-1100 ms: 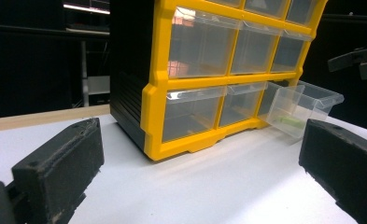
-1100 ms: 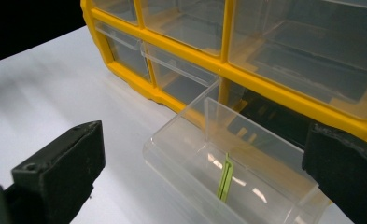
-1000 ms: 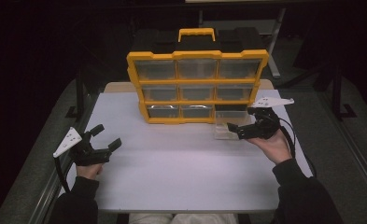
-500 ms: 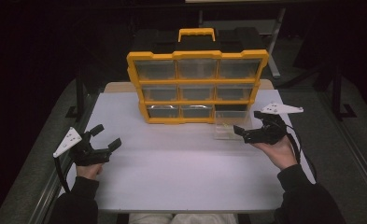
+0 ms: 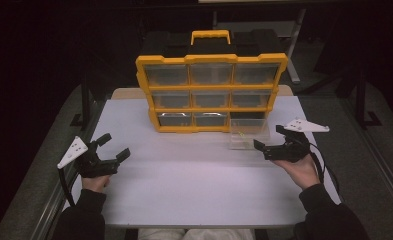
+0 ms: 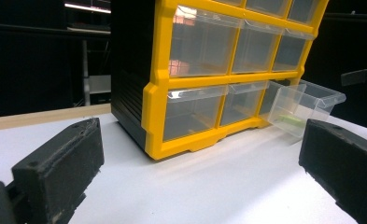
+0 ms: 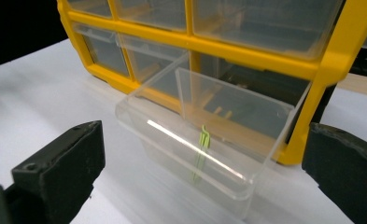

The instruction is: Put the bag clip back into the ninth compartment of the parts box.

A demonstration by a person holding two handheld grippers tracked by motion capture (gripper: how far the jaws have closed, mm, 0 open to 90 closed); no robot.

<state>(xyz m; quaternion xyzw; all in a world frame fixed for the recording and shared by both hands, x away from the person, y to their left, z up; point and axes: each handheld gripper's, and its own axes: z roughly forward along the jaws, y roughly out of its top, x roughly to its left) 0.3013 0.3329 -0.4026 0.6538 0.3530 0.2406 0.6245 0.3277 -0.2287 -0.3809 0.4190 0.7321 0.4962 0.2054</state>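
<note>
A person sits at a white bench point(image 5: 184, 190) facing a yellow organiser point(image 5: 211, 92) with three rows of three clear drawers and a handle on top. The bottom-right drawer point(image 5: 248, 134) is pulled out of its slot, its front resting low toward the bench, and a small green clip point(image 7: 201, 151) lies inside it (thin and bent, hard to identify for certain). The right hand-held gripper point(image 5: 271, 142) hovers just beside the drawer's front right corner, jaws spread wide and holding nothing; from its own camera the drawer sits between the two black jaws, close ahead. The left hand-held gripper point(image 5: 113, 148) rests well apart at the bench's left edge, jaws also spread and empty, pointed toward the organiser's left side. The other eight drawers look closed. Judging by this, the opening step seems done: the drawer is out and its contents are exposed. What appears left is either taking the clip out or pushing the drawer back in; neither has begun, since no jaw touches the drawer or the clip.
</note>
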